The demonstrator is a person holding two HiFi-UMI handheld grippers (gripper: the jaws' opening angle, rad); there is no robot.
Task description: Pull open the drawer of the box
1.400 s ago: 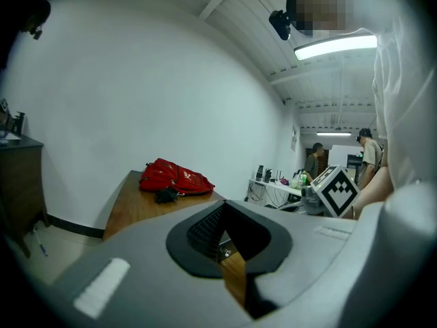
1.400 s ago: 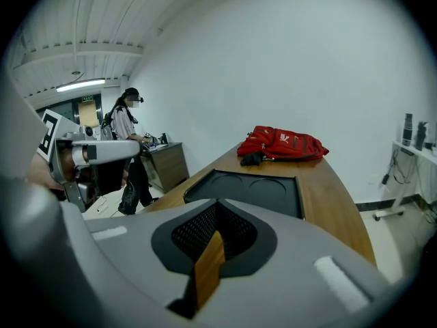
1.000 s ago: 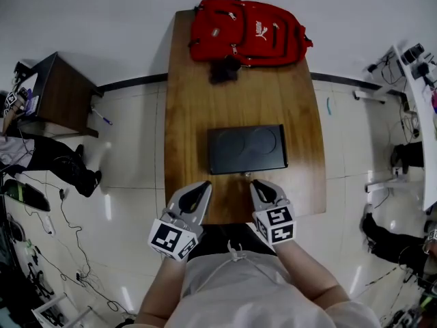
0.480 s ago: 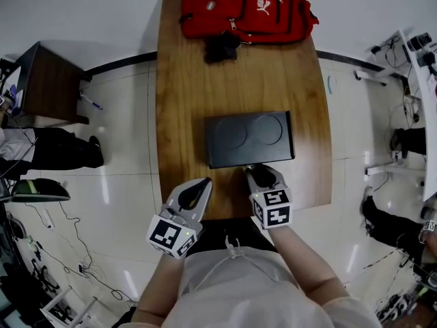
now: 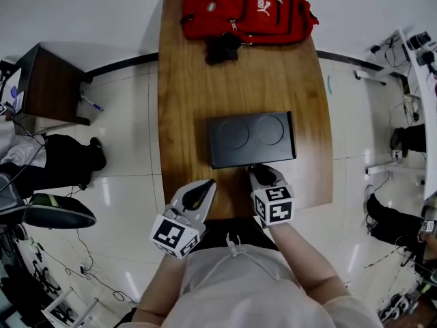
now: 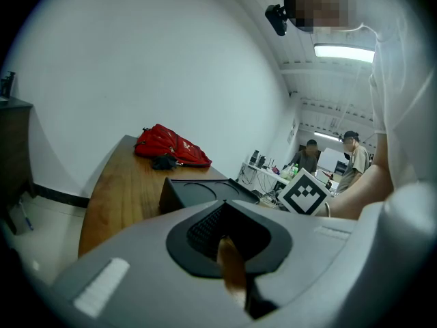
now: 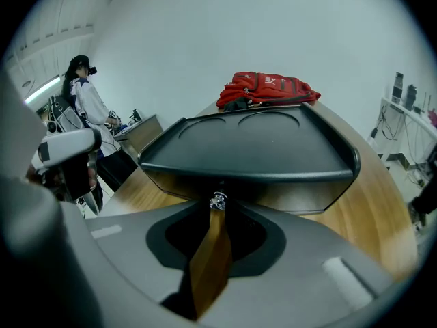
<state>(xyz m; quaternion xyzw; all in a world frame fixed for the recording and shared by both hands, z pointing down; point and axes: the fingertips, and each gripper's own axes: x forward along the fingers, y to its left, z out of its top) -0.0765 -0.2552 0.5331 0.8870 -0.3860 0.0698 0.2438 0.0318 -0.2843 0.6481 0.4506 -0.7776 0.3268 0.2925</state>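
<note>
Both forearms are out in front of the body, left forearm (image 5: 160, 279) and right forearm (image 5: 307, 265) spread apart. The left gripper (image 5: 207, 183) sits at seven o'clock in the head view and points toward one o'clock, jaws together with nothing between them. The right gripper (image 5: 258, 169), at five o'clock, points toward eleven o'clock, nose tipped down. Its jaws have just been closing and now pinch a small silver knob (image 7: 218, 201) at their tips

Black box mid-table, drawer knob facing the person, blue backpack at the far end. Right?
Not quite: the backpack is red, not blue; the head view shows it. The rest holds: the black box sits in the middle of the table, its drawer knob facing the person.
</note>
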